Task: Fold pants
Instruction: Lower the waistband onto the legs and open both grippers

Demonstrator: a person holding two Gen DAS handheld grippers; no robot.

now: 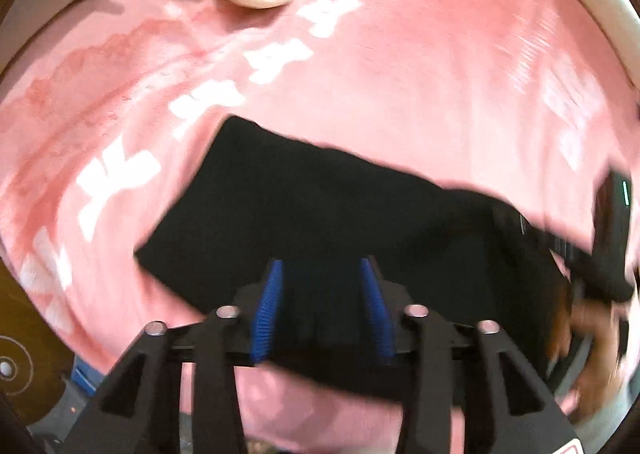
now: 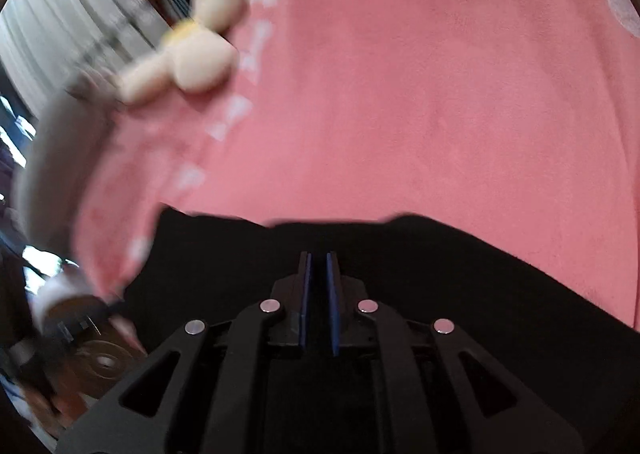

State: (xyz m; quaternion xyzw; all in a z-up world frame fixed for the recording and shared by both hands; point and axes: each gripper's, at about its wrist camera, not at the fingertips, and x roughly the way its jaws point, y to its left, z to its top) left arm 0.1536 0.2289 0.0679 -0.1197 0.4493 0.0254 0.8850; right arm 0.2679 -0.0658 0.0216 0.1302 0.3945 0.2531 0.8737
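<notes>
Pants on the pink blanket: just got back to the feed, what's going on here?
A person is folding black pants on a pink blanket, with tongs in each hand. The left tongs are open above the near edge of the pants, gripping nothing. The right tongs are shut low over the dark fabric; whether cloth is pinched between them cannot be told. The pants lie as a compact dark rectangle, so at least one fold looks done. A cream plush toy lies at the far edge of the blanket.
</notes>
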